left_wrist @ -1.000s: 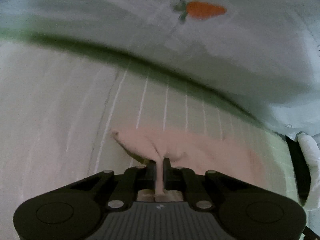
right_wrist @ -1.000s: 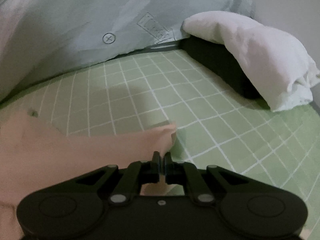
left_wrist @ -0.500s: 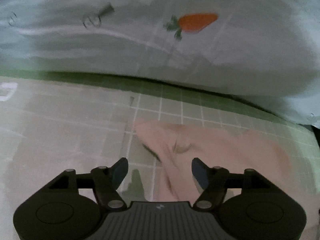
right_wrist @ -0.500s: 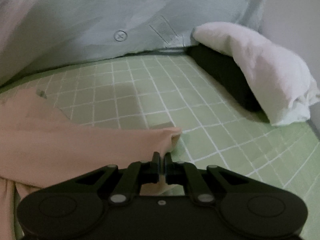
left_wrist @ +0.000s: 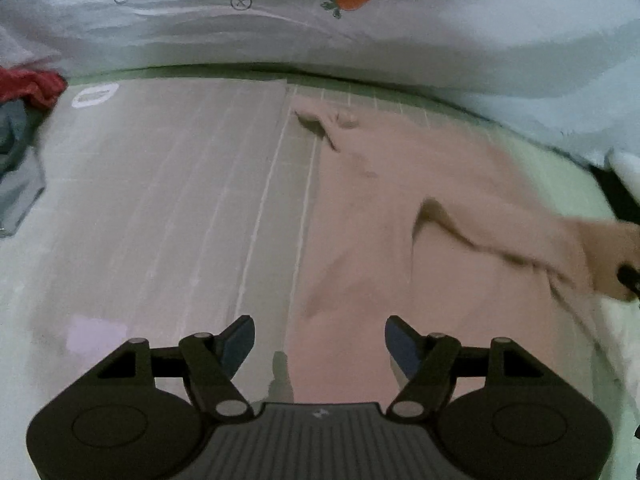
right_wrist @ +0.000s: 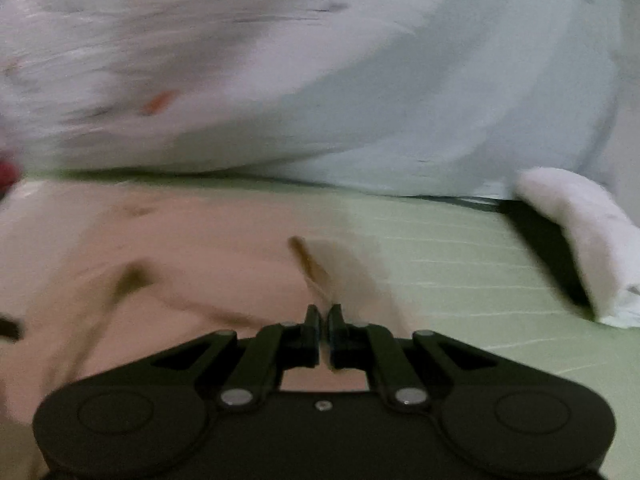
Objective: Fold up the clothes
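The pale blue sheet [left_wrist: 440, 36] with its carrot print fills the back of the scene, bunched along the far edge of the green gridded mat [right_wrist: 460, 264]. On the mat lies the pink garment [left_wrist: 400, 220], now spread mostly flat in the left wrist view, its far corner rumpled and a raised fold running toward the right.

A second ago the left gripper [left_wrist: 319, 340] was pinching a corner of that cloth. Now its jaws stand spread wide and empty, and it has pulled back, so that side has been laid down.

The right gripper [right_wrist: 324, 330] keeps its jaws pressed together on a thin edge of the garment, so I judge this fold half finished, awaiting that release.
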`<act>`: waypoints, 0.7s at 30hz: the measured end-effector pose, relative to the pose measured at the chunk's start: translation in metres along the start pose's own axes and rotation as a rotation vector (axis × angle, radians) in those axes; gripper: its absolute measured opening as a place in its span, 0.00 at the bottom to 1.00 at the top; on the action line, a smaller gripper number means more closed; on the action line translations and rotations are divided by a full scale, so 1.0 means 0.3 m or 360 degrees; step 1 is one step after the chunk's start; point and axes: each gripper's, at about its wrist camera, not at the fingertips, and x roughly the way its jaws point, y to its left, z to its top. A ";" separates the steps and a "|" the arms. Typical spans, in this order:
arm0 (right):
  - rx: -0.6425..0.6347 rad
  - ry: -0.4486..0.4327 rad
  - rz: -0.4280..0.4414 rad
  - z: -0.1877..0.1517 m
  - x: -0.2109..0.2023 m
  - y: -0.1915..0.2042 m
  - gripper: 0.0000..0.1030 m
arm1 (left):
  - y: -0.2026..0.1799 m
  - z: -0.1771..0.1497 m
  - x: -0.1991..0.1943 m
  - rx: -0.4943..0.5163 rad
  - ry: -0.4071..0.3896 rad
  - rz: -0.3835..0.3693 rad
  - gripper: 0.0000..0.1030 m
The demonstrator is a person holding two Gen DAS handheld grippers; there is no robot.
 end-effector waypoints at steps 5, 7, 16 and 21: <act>-0.0125 0.0163 0.0305 -0.122 -0.053 0.164 0.05 | 0.013 -0.058 -0.080 -0.0045 -0.0062 -0.0012 0.71; -0.0154 0.0228 0.0374 -0.162 -0.069 0.191 0.13 | 0.012 -0.083 -0.100 -0.0043 -0.0064 -0.0010 0.71; -0.0023 0.0168 0.0131 -0.173 -0.133 0.057 0.97 | -0.088 -0.135 -0.101 -0.0016 -0.0034 -0.0072 0.69; 0.0060 0.0264 -0.0065 -0.211 -0.094 -0.109 1.00 | -0.218 -0.113 -0.058 0.0055 -0.0044 -0.0131 0.69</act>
